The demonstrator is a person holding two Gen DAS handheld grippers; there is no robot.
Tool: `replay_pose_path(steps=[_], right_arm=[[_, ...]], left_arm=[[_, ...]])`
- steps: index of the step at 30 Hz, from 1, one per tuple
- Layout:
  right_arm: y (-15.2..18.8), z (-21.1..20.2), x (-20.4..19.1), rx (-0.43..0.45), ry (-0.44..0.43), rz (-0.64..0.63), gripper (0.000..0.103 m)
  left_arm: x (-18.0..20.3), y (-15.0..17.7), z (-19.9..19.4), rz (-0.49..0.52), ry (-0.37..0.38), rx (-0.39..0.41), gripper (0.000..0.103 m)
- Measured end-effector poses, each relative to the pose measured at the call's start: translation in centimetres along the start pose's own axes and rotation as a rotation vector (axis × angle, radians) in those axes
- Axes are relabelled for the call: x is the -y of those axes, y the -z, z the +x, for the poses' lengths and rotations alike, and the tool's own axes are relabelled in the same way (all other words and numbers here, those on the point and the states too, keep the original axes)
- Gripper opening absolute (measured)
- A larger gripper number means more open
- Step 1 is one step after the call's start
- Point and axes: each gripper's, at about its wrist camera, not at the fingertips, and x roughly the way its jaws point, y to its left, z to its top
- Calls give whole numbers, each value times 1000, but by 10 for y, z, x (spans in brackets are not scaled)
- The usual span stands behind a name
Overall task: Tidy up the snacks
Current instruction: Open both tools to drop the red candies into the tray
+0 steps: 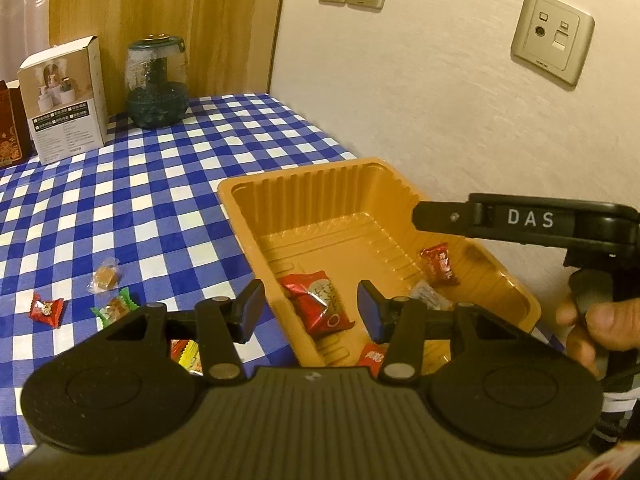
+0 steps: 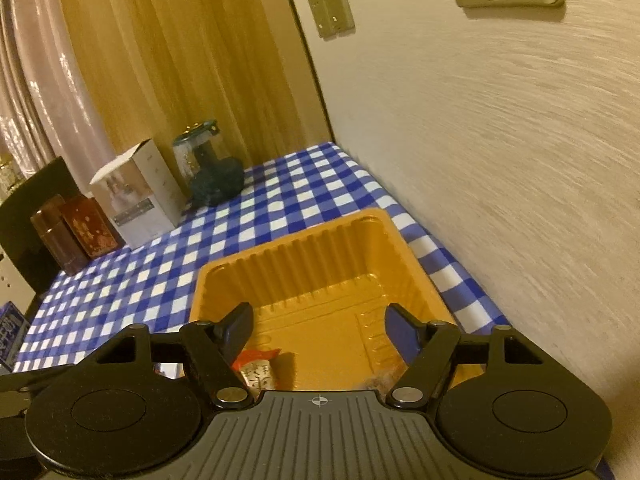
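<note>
Right wrist view: right hand-held gripper point(image 2: 318, 330) is hanging empty, jaws apart, over the tray point(image 2: 256, 262); next, fetching a loose candy point(image 1: 105, 277).

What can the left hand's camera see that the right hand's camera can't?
Only the left wrist view shows the loose candies on the checkered cloth, such as the caramel candy, the red candy and the green candy. It also shows the right gripper from the side and the hand that holds it.

Only the right wrist view shows the two brown tins.

Both show the orange tray with a red snack packet inside, the white box and the green jar.
</note>
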Motion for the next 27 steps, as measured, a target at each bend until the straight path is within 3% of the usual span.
replay_pose_path(steps=[27], right_arm=[[6, -75, -12, 36, 42, -35, 73]], left_arm=[[2, 14, -72, -39, -33, 38, 56]])
